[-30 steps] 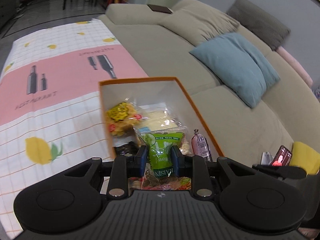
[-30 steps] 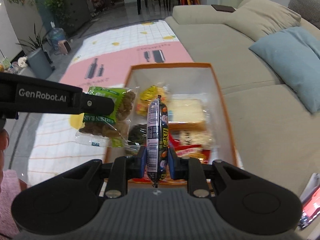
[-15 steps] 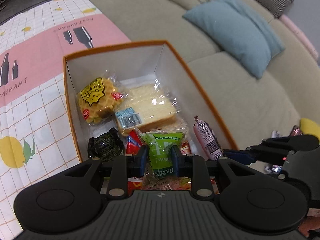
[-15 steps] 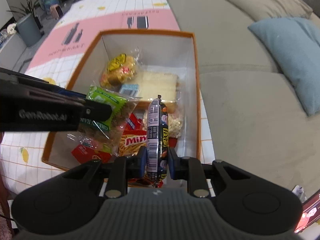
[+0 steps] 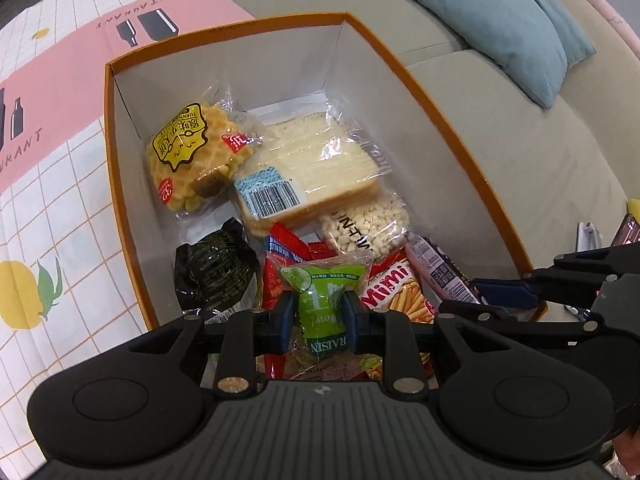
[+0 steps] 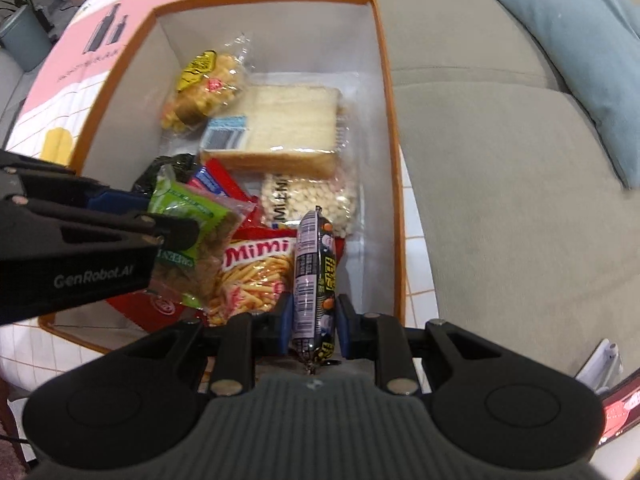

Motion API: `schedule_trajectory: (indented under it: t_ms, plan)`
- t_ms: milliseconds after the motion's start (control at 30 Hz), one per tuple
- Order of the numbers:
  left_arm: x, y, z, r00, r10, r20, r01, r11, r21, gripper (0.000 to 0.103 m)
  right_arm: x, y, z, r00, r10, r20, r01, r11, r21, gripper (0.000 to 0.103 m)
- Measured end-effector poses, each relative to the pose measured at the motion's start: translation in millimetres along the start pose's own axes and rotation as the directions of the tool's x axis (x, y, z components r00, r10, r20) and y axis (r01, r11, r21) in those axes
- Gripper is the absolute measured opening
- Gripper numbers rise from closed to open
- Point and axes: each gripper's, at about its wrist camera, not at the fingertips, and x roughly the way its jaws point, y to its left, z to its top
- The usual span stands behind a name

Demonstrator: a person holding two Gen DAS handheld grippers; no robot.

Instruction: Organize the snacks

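A green raisin packet (image 5: pixel 324 308) and a sausage stick (image 6: pixel 314 276) hang above the crowded orange box (image 5: pixel 452 128), each clamped in its own tongs: left tongs (image 5: pixel 318 320), right tongs (image 6: pixel 312 320). Both point steeply down. Dropped together, they could collide or slide off the Mimi bag (image 6: pixel 256 268) at 6 o'clock.
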Motion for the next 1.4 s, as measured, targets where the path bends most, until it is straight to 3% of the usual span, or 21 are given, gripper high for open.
schedule_trajectory:
  t_ms: [367,467,500,600,767,867,967,1067,1300,1400]
  plan:
    - [5.3,2.9,-0.8,0.999,0.013,-0.052,-0.012,1.000,0.022,0.033,4.1,1.1,3.4,1.000,-0.007,-0.025,0.007,1.000,0.014,0.022]
    - [-0.2,1.4,-3.9,0.999,0.023,-0.045,-0.020,0.998,0.054,0.046,2.3,2.4,3.7,1.000,-0.014,-0.023,0.014,1.000,0.015,0.025]
    - [-2.8,-0.3,-5.2,0.999,0.023,-0.042,-0.020,0.997,0.072,0.048,1.4,2.6,3.8,1.000,-0.014,-0.021,0.015,1.000,0.015,0.032]
    - [-16.6,-3.2,-8.2,0.999,0.034,-0.003,-0.034,0.994,0.106,0.051,-5.2,4.2,5.0,1.000,-0.017,-0.011,0.017,1.000,0.017,0.044]
    - [-52.2,2.2,-9.8,0.996,0.033,0.084,-0.041,0.994,0.096,0.052,-23.9,11.2,5.8,1.000,-0.012,0.022,0.012,1.000,0.003,0.053]
    - [-79.3,4.7,-14.3,0.984,0.066,0.166,-0.084,0.991,0.101,0.052,-40.0,16.5,5.6,0.998,0.004,0.064,-0.003,1.000,-0.006,0.058]
    - [-106.5,6.5,-24.1,0.955,0.151,0.256,-0.182,0.978,0.103,0.052,-58.8,22.6,3.7,0.993,0.005,0.121,-0.004,1.000,-0.015,0.060]
    - [-132.0,5.0,-38.2,0.908,0.235,0.346,-0.284,0.954,0.096,0.052,-81.5,31.2,-2.7,0.975,-0.005,0.221,0.011,1.000,-0.022,0.063]
    - [-170.5,4.5,-79.1,0.772,0.360,0.525,-0.448,0.893,0.047,0.052,-133.6,56.0,-31.7,0.880,-0.012,0.475,0.035,0.999,-0.039,0.066]
    - [-179.0,4.6,-93.7,0.740,0.397,0.543,-0.481,0.877,0.013,0.052,-147.1,67.7,-50.0,0.829,-0.030,0.559,0.049,0.999,-0.020,0.067]
